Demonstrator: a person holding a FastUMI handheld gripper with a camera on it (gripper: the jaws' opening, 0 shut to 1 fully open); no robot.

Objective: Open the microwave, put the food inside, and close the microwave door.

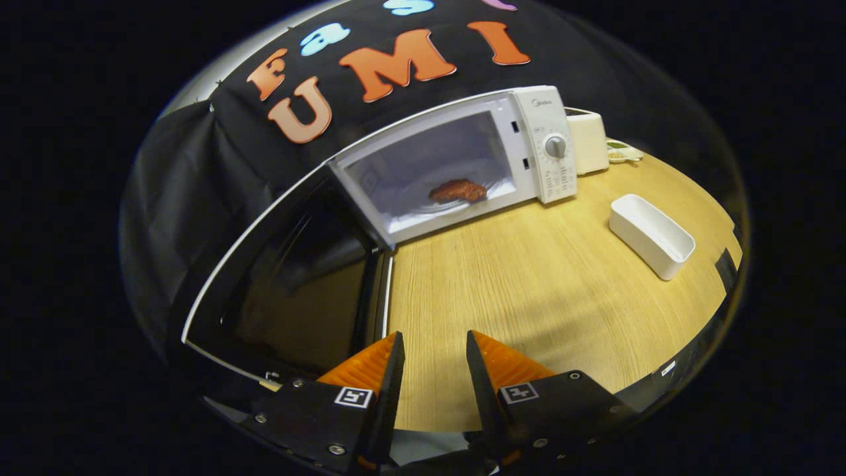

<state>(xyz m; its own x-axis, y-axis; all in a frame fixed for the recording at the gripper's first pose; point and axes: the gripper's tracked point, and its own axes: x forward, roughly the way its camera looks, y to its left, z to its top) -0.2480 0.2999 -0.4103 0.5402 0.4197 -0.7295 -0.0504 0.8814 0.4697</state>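
The gripper (434,344) hovered over the wooden table (529,291), its fingers (390,367) parted and empty. Just left of them swung the open microwave door (291,277). Beyond, the food (457,191) lay inside the microwave (456,165); a white tray (651,235) sat to the microwave's right.

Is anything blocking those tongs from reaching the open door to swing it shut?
Nothing visible. The open tongs hold nothing; the microwave door hangs open just ahead beside them. The food is already inside the microwave.

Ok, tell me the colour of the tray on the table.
White. The tray shows in the gripper view, well beyond the open, empty fingers.
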